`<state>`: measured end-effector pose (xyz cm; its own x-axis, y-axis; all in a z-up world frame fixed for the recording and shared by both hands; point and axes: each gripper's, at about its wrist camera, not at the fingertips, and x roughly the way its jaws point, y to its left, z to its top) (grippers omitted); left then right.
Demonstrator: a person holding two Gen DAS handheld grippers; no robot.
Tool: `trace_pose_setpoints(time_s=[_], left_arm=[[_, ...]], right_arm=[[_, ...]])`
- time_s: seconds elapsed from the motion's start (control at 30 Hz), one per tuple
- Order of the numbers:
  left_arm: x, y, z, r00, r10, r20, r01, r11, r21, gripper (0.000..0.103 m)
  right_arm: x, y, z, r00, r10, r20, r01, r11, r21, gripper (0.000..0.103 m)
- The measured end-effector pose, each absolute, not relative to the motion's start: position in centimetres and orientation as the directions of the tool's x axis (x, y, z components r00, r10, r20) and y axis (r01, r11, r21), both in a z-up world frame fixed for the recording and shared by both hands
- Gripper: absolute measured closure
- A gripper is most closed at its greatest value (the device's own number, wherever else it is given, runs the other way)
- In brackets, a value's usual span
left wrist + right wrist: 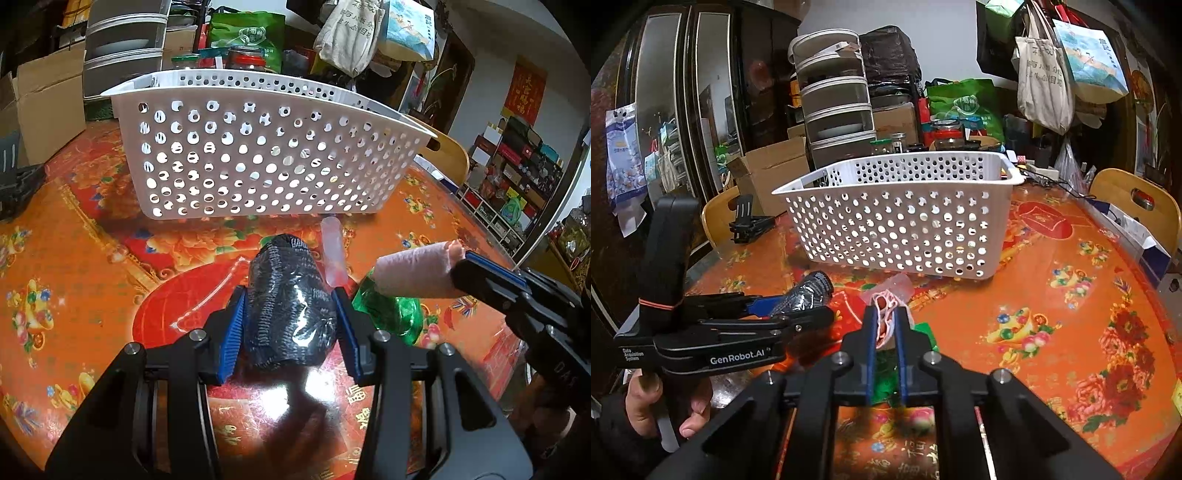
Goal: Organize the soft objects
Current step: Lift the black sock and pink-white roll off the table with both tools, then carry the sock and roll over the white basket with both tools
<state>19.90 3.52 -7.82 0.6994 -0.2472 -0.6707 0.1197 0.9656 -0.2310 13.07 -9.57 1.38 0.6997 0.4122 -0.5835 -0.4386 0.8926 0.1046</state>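
Note:
My left gripper (291, 295) is shut on a black knit roll wrapped in clear plastic (291, 306), held just above the table; it also shows in the right wrist view (809, 291). My right gripper (886, 310) is shut on a pink soft roll (413, 273), seen end-on in its own view (885, 314). A white perforated basket (258, 162) stands on the table beyond both grippers, also in the right wrist view (901, 221). A green plastic packet (391, 314) lies under the pink roll. A pale pink translucent packet (332, 251) lies between the rolls.
The round table has a red and orange flowered cloth (1052, 332). Cardboard boxes (48, 99), stacked containers (834, 92), jars and bags crowd the far side behind the basket. A black stand (750, 221) sits at the left edge. Wooden chairs (1137, 206) stand at the right.

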Motion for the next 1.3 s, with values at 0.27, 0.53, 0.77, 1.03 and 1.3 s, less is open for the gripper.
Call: trace_pose_setpoints(time_s=[0.27, 0.53, 0.77, 1.03, 1.3], left_arm=[[19.9, 3.8, -7.7, 0.701, -0.251, -0.667, 0.109, 0.963, -0.247, 0.060], [19.8, 4.2, -7.6, 0.703, -0.256, -0.663, 0.107, 0.960, -0.257, 0.060], [19.4, 4.8, -5.6, 0.730, -0.253, -0.634, 0.108, 0.960, -0.259, 0.060], [19.0, 5.7, -1.8, 0.773, -0.231, -0.591, 0.110, 0.966, -0.233, 0.060], [19.3, 6.0, 2.4, 0.798, -0.224, -0.559, 0.125, 0.970, -0.210, 0.060]], right_arm=[[13.1, -9.5, 2.2, 0.702, 0.405, -0.585, -0.446, 0.891, 0.083, 0.096], [13.3, -9.4, 2.0, 0.687, 0.406, -0.602, -0.450, 0.889, 0.086, 0.096], [13.4, -9.5, 3.6, 0.707, 0.408, -0.578, -0.456, 0.887, 0.068, 0.096], [13.5, -9.2, 7.0, 0.740, 0.399, -0.541, -0.471, 0.882, 0.007, 0.096], [14.5, -8.5, 10.9, 0.760, 0.403, -0.510, -0.490, 0.870, -0.044, 0.097]])
